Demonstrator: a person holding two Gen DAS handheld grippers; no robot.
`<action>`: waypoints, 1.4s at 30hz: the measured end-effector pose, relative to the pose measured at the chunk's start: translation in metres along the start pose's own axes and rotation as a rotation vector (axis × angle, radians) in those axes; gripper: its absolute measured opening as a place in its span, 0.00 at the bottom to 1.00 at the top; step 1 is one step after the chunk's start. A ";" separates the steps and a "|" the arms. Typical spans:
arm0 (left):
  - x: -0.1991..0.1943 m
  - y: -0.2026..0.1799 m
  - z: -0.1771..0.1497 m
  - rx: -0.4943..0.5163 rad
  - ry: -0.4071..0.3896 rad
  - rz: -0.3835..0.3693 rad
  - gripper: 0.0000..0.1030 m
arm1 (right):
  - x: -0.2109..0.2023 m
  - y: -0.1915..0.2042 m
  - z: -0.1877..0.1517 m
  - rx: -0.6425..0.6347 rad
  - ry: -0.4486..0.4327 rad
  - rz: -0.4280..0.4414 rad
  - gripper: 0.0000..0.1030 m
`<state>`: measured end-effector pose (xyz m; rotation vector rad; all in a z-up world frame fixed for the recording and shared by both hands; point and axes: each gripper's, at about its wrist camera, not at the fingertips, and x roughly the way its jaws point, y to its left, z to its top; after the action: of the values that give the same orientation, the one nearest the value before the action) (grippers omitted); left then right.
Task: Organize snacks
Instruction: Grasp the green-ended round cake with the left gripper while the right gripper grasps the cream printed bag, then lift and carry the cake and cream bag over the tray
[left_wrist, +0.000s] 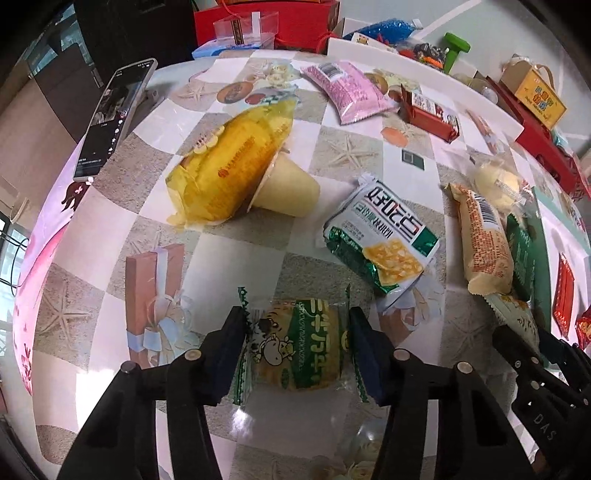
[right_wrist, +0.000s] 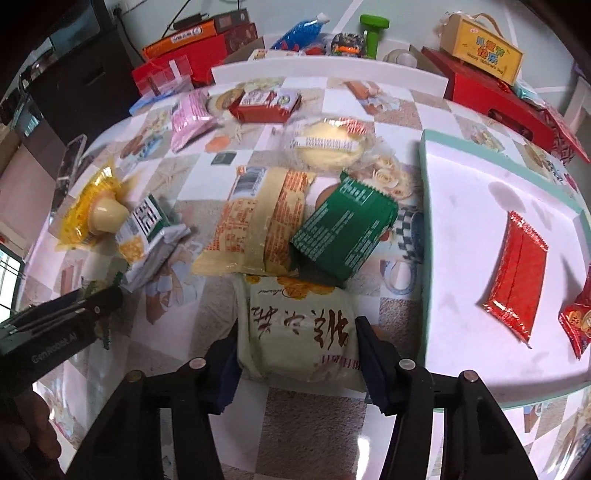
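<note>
Left gripper (left_wrist: 297, 349) is pinching the green tiger-print cake packet (left_wrist: 295, 347) by its crimped ends, near table (left_wrist: 236, 236) edge. Right gripper (right_wrist: 295, 363) is squeezing the cream pastry packet (right_wrist: 299, 332), sitting just left of the white tray (right_wrist: 461, 221).

In the right wrist view, the cream-white soft packet with brown brush lettering (right_wrist: 299, 332) hides the near edge of the orange-printed beige plastic snack bag (right_wrist: 258, 229) just behind it, and the dark green foil packet (right_wrist: 343, 229) overlaps that bag's right side. Right of the cream packet, a red foil snack pouch (right_wrist: 578, 325) on the white tray with mint-green rim (right_wrist: 428, 258) is cut off by the picture's edge. The print on the packets is too small to read.
</note>
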<state>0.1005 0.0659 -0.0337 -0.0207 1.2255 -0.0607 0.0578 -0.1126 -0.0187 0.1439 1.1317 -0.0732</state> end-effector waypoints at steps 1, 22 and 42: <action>-0.003 0.001 0.001 -0.002 -0.008 -0.002 0.56 | -0.003 0.000 0.000 0.002 -0.010 0.002 0.56; -0.031 0.013 0.008 -0.033 -0.086 -0.025 0.55 | -0.027 -0.015 0.003 0.058 -0.086 0.058 0.52; -0.071 -0.028 0.013 0.013 -0.201 -0.142 0.55 | -0.070 -0.064 0.011 0.177 -0.228 0.009 0.52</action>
<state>0.0875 0.0422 0.0391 -0.1006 1.0211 -0.1864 0.0293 -0.1786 0.0442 0.2913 0.8962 -0.1781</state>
